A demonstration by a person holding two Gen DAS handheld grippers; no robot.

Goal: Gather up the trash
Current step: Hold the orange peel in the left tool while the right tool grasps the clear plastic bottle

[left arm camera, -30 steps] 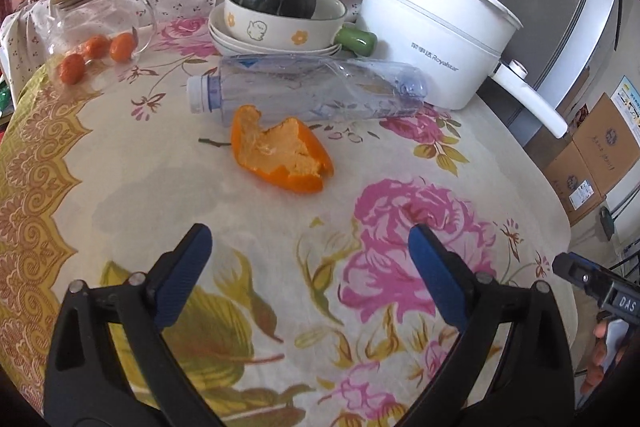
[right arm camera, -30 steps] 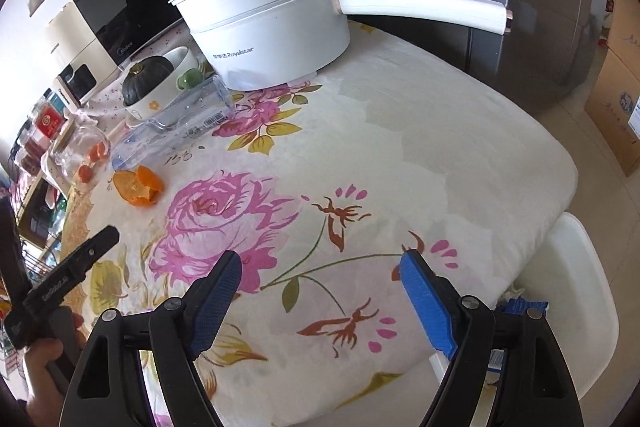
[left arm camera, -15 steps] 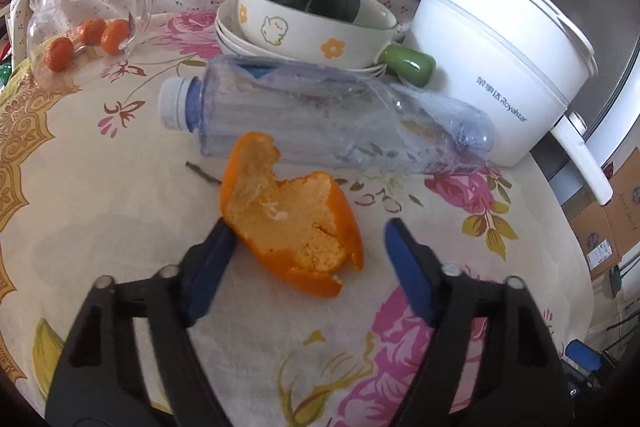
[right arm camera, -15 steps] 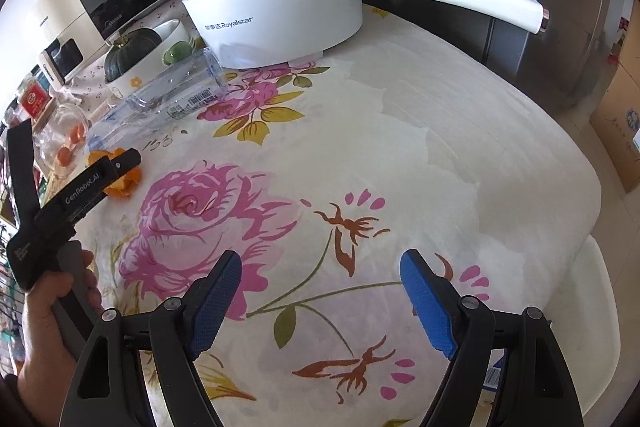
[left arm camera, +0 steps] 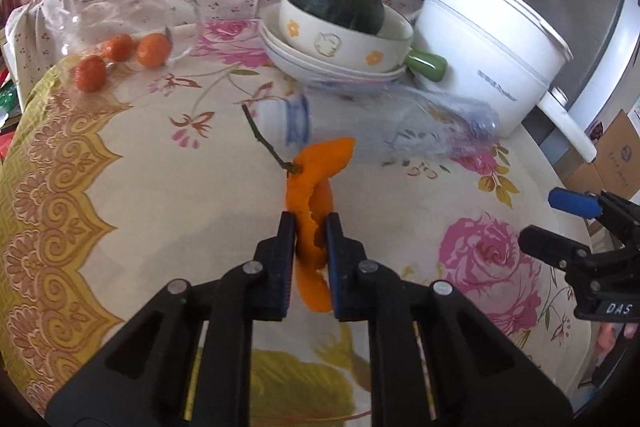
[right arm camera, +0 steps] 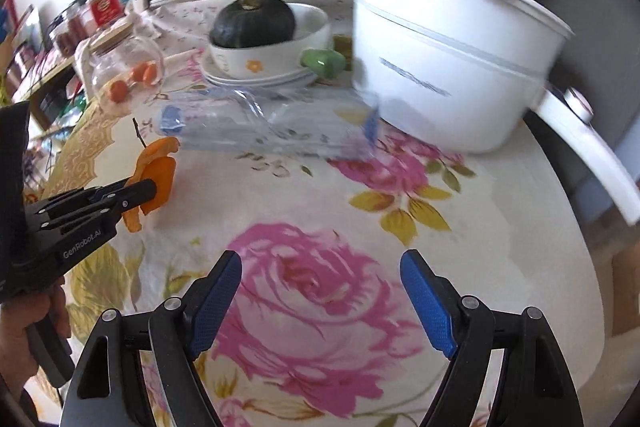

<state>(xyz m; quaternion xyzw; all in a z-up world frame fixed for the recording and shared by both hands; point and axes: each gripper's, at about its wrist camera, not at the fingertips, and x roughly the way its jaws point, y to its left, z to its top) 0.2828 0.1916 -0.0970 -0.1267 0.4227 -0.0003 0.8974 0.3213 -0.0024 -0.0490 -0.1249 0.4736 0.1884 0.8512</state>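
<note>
A curled orange peel with a thin twig at its far end lies on the flowered tablecloth. My left gripper is closing on it, and both pads press the peel's near part. The right wrist view shows the same peel in the left gripper at the left. A crushed clear plastic bottle lies just beyond the peel, in front of the pot. My right gripper is open over a pink rose print with nothing between its fingers, right of the left one.
A white electric pot with a long handle stands at the back right. Left of it, stacked bowls hold a dark green squash. A glass jar with small oranges lies far left. Cardboard boxes sit beyond the table's right edge.
My left gripper moved forward to the peel and closed on it, folding it upright. The right gripper swung left across the table toward the bottle and rolled.
</note>
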